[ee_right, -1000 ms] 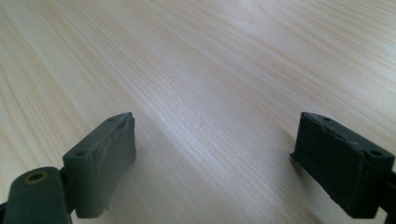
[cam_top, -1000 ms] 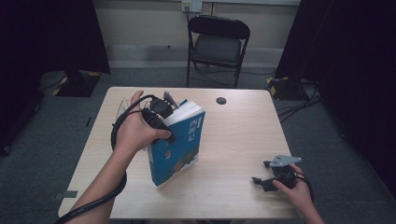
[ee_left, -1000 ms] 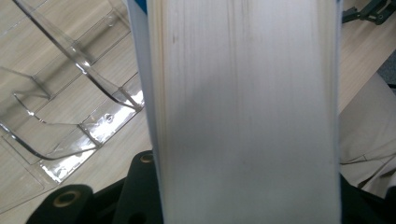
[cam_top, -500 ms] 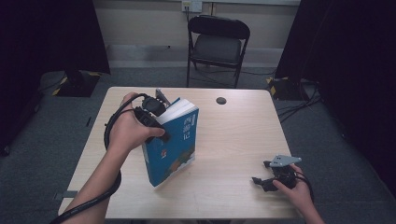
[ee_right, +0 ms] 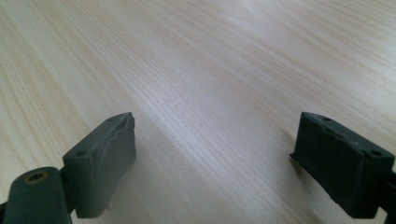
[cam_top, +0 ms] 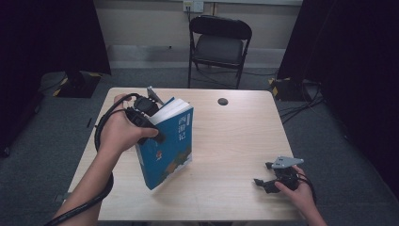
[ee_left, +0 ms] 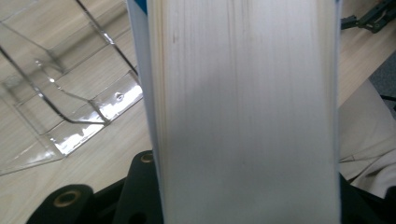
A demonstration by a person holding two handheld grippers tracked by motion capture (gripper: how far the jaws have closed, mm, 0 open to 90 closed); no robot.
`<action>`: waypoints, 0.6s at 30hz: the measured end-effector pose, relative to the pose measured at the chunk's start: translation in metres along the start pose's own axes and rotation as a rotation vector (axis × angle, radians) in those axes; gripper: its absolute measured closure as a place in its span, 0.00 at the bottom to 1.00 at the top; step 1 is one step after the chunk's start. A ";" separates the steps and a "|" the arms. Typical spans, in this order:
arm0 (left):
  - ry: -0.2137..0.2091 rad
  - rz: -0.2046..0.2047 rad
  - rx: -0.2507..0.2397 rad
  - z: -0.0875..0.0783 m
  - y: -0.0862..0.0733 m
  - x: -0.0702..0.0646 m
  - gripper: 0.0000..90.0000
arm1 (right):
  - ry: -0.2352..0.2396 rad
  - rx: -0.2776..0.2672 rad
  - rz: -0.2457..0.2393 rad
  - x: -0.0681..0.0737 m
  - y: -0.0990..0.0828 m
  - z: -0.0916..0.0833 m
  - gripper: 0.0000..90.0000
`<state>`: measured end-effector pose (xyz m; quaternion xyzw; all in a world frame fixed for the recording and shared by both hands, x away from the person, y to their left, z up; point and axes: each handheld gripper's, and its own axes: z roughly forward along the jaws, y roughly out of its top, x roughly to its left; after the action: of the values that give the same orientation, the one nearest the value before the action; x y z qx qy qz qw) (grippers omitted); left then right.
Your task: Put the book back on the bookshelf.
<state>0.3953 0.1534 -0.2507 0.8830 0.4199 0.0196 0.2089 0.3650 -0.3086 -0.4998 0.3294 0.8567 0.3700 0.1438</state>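
Left tongs [cam_top: 157, 134] clamped across book [cam_top: 169, 141], page edges toward its camera; held tilted, lower corner near or on worktop [cam_top: 235, 136], likely for carrying to clear stand [ee_left: 65, 98] just beside. Right tongs [cam_top: 263, 182] wide apart, gripping nothing, resting low over bare wood near front right corner, probably waiting

A pale wood table and the dim room around it

The table [cam_top: 235, 141] has a small black round disc [cam_top: 222, 101] lying near its far edge, right of the middle. A black folding chair [cam_top: 219, 44] stands on the grey carpet [cam_top: 37, 155] just beyond that far edge, facing the table. Black curtains [cam_top: 47, 33] hang at both sides, a wall outlet [cam_top: 193, 5] sits on the wall above the chair, and dark cables [cam_top: 301, 101] trail over the floor off the far right corner.
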 end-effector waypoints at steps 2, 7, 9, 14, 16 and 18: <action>0.014 0.000 0.010 -0.002 -0.003 0.004 0.69 | 0.000 0.000 0.000 0.000 0.000 0.000 0.13; 0.013 -0.030 0.010 -0.002 -0.010 0.010 0.69 | 0.000 0.001 0.003 0.000 0.000 0.000 0.13; 0.012 -0.029 0.013 -0.003 -0.011 0.013 0.69 | 0.001 0.000 0.001 0.000 0.000 0.000 0.13; 0.021 -0.046 0.007 -0.004 -0.011 0.018 0.69 | 0.003 -0.001 -0.003 0.000 0.000 0.000 0.13; 0.029 -0.050 0.004 -0.004 -0.010 0.018 0.69 | 0.004 0.000 -0.001 0.000 0.000 0.000 0.13; 0.027 -0.063 0.007 -0.003 -0.008 0.020 0.69 | 0.004 -0.001 -0.002 0.000 0.000 0.000 0.13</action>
<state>0.4022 0.1740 -0.2542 0.8698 0.4502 0.0233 0.2005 0.3656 -0.3086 -0.4998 0.3279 0.8571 0.3709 0.1427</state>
